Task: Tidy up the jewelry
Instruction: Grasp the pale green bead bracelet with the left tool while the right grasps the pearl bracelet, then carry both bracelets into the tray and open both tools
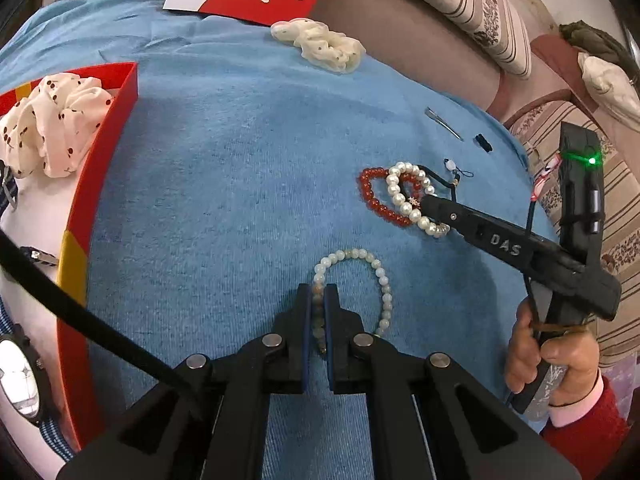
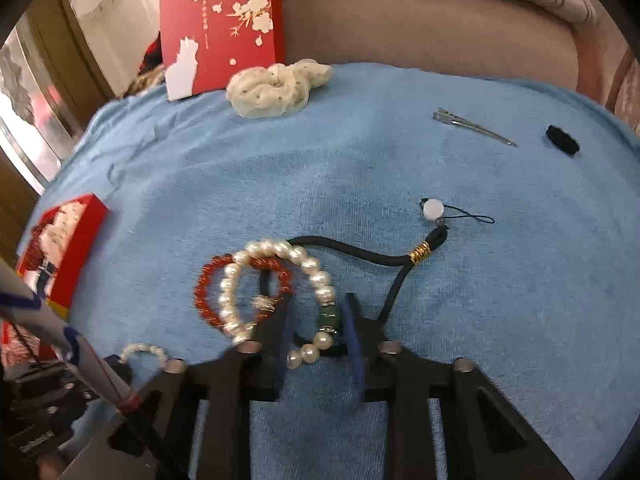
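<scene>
Pale bead bracelet on the blue towel, one side pinched between the closed left tongs. Pearl bracelet overlapping a red bead bracelet and a black cord, its green-bead end between the parted right tongs, pads apart from it. Farther off: metal hair clip, cream scrunchie. Red box well left.

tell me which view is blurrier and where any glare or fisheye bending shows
Right wrist view: softer, motion smear on the pearl bracelet and red box. Left wrist view: sharper, green LED flare on the right gripper, blue towel bulges like a dome.
</scene>
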Demonstrator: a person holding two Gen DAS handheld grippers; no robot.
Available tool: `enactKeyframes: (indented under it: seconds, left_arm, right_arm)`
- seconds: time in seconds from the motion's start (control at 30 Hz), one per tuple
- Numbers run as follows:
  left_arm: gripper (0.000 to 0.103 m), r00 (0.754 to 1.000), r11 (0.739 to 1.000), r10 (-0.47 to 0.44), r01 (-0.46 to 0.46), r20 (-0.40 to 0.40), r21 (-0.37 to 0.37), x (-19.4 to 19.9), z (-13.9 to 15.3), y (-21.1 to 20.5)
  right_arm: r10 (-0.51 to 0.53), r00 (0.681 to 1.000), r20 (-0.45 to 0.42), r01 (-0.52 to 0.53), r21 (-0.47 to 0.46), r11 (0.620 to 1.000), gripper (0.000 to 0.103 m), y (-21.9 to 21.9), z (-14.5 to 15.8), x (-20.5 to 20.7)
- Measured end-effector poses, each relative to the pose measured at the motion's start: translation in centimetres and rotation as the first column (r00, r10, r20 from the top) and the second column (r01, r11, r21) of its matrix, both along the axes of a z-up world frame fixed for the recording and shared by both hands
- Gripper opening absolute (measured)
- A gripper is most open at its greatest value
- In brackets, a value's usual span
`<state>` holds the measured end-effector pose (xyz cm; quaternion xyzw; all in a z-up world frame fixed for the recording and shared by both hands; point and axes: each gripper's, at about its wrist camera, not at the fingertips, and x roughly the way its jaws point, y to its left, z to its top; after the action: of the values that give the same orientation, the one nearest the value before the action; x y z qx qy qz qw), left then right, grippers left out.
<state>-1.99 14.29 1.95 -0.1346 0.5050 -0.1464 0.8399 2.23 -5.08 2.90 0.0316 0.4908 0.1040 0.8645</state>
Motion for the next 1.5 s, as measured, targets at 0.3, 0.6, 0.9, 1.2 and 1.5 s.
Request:
enactKeyframes:
  seconds: [0.3, 0.6, 0.9, 1.2, 1.5]
  left_arm:
    - [0.005, 0.996, 0.998, 0.006, -0.001, 0.089, -0.055, -1.9, 4.2, 1.7]
    - [0.005, 0.968, 0.990, 0.139, -0.135, 0.207, -0.036, -4.9, 9.3, 9.4]
    - [0.005, 0.938, 0.943, 0.332, -0.334, 0.104, 0.006, -4.1, 7.7, 21.5]
    - [0.005, 0.890, 0.889, 0.452, -0.455, -0.061, -0.054, -2.8, 3.1, 29.2]
    - [0.005, 0.882, 0.875, 0.467, -0.472, -0.065, -0.105, -3.4, 3.5, 30.6]
  right_arm:
    - [-0.044, 0.994, 0.100, 0.035, 0.086, 0.996, 0.013, -1.0, 6.1, -3.1]
    - [0.032, 0.981, 0.189, -0.048, 0.081, 0.996, 0.013, 3.2, 12.2, -7.0]
    - [0.168, 0.968, 0.187, -0.188, 0.096, 0.977, 0.013, 12.1, 13.9, -8.2]
    - [0.320, 0.937, 0.138, -0.337, 0.116, 0.934, 0.013, 23.2, 12.3, -8.3]
    - [0.372, 0.927, 0.040, -0.368, 0.285, 0.885, 0.013, 31.9, 7.9, -6.3]
